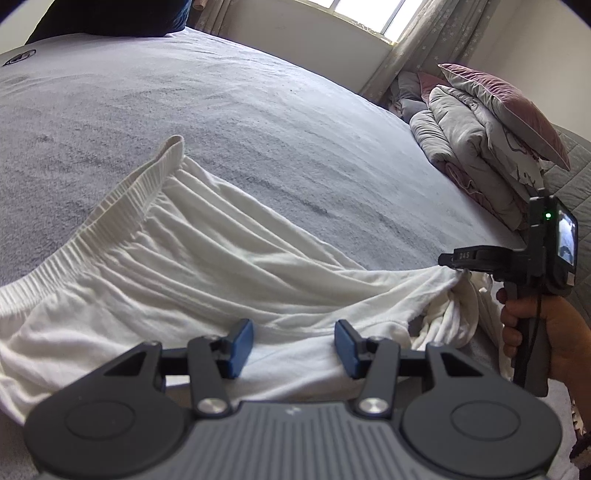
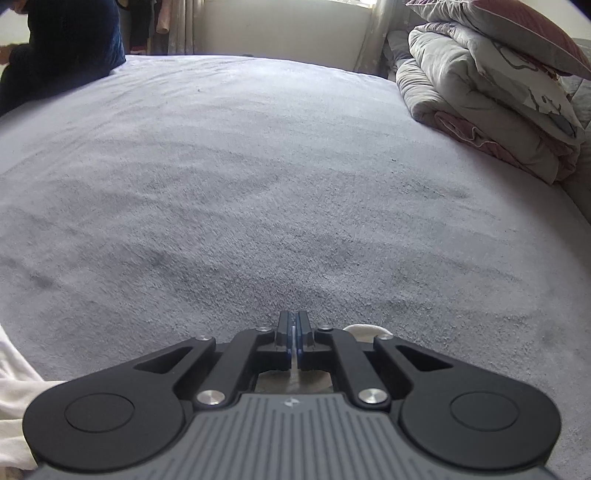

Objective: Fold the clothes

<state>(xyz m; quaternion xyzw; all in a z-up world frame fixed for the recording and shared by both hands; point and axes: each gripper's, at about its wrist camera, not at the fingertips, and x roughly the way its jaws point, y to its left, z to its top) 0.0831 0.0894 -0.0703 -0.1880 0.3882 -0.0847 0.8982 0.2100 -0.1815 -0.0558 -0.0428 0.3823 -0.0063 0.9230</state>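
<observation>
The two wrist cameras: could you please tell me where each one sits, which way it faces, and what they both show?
Left wrist: sits on the left gripper, angled down over the white garment on the grey bed; its own jaws stand open, and the right gripper, pinching the garment, and the right hand show.
Right wrist: sits on the right gripper, angled down across the bed toward the far wall; its jaws are shut on white cloth.
Shared: bed, folded duvet stack with pillow, curtains.

Big bed w/ grey fleecy cover; folded duvets & pillow stacked at right edge; bright window w/ pale curtain behind, white walls, daylight
</observation>
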